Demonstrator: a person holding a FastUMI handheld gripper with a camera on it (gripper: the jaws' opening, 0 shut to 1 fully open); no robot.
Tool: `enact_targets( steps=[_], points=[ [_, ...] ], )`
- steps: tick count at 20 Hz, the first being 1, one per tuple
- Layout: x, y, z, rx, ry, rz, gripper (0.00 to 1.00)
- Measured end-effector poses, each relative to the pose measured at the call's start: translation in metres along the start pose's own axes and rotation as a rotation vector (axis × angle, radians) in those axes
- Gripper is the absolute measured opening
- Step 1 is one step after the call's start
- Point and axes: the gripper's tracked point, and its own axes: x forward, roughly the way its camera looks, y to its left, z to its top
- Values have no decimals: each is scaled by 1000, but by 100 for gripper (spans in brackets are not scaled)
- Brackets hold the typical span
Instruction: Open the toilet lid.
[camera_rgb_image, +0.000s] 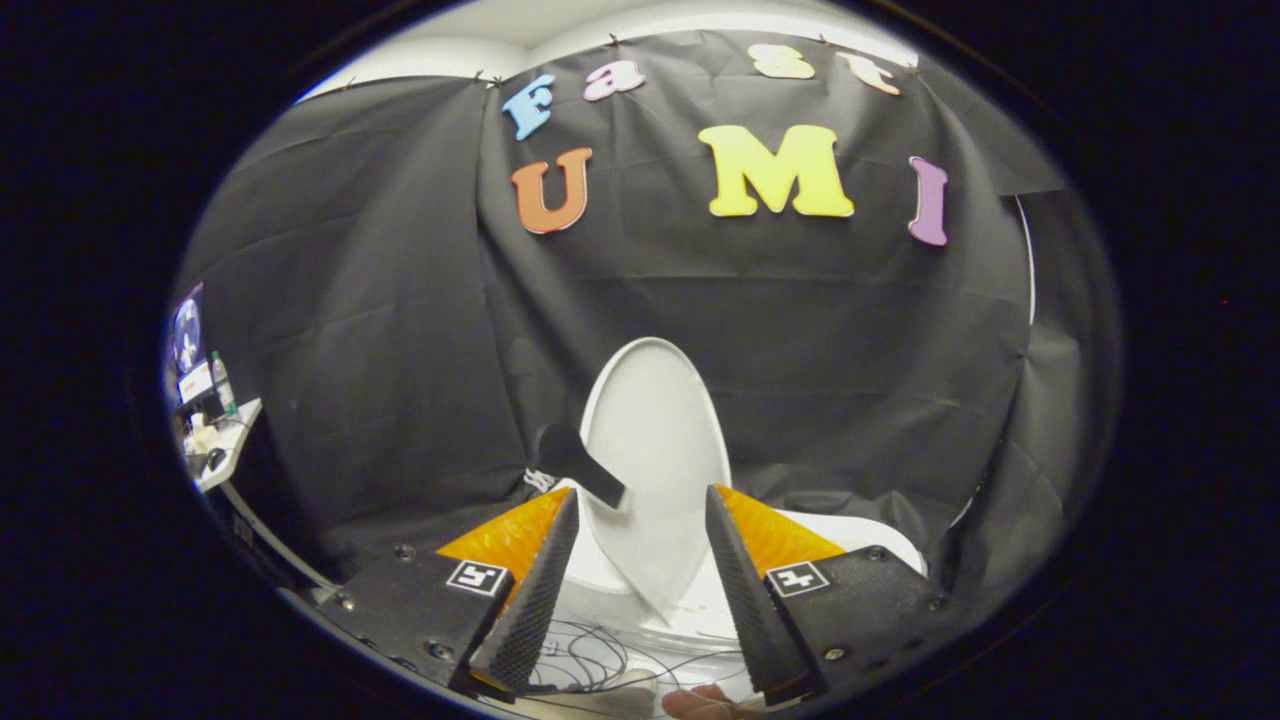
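Your gripper (640, 510) has its fingers spread wide and grips nothing; the raised toilet lid (655, 450) stands between and just beyond them, near upright, its black handle (580, 465) by the left finger, so it looks set to rest open over the bowl (850, 530)

The hand-held two-finger gripper (640, 510) has textured wedge-shaped fingers, black screwed mounting blocks and square black-and-white marker tags.

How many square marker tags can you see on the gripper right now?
2. One marker tag sits on the body behind one finger, the other marker tag behind the other finger. The gripper is open, with the raised toilet lid ahead between the fingers.
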Motion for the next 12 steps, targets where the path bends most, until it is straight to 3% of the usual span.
enact_targets(
  steps=[9, 12],
  points=[
    [-67, -108, -14, 20, -130, -125, 81],
    [-91, -120, -19, 0, -198, -93, 81]
  ],
)
